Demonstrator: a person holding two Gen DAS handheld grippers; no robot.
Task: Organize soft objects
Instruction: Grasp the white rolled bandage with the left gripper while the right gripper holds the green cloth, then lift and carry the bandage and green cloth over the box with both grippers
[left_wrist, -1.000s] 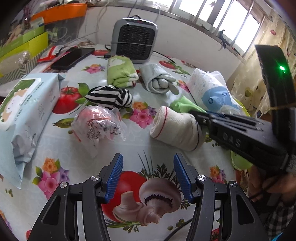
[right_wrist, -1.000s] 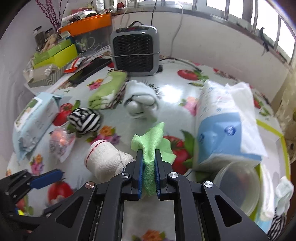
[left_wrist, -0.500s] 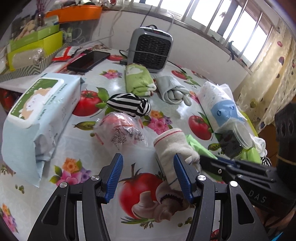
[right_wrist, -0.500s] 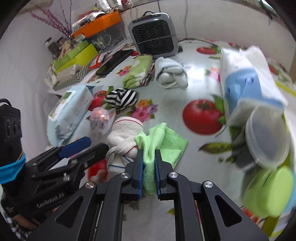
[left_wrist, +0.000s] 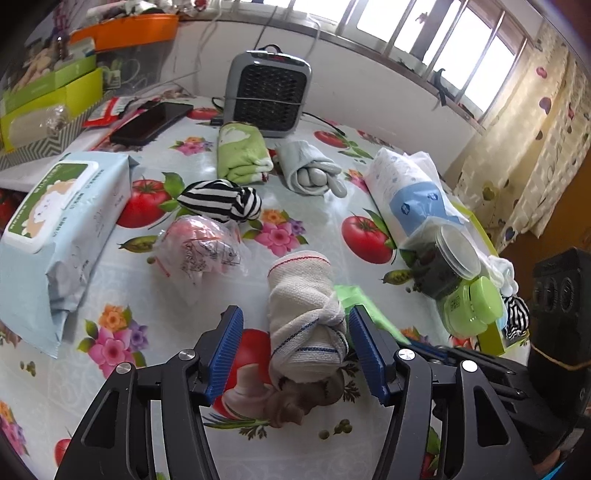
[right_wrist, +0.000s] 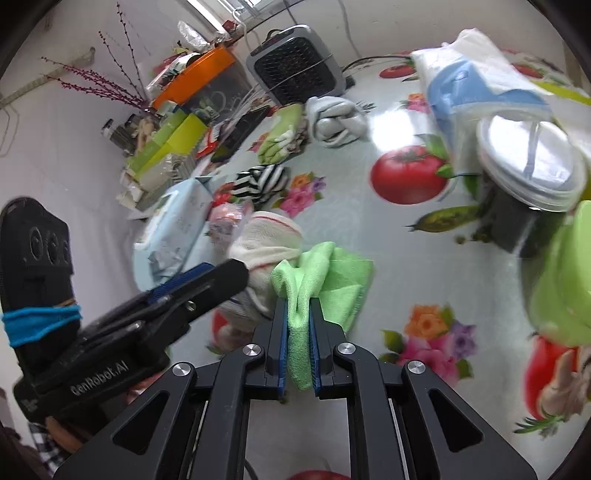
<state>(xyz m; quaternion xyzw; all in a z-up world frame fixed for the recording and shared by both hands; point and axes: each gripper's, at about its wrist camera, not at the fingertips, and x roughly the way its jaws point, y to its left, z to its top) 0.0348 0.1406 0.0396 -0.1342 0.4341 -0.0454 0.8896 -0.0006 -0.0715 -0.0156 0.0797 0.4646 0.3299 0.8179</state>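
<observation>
Pinching green cloth (right_wrist: 328, 273), right fingers (right_wrist: 282, 343) show clearly only there; left fingers (left_wrist: 225, 350) opening around knotted roll (left_wrist: 306, 314).

I see a cream knotted cloth roll (left_wrist: 306, 317) lying between my left tongs (left_wrist: 295, 350), untouched. A green cloth (right_wrist: 325, 280), crumpled, is pinched in my right tongs (right_wrist: 298, 354), beside the roll.
</observation>
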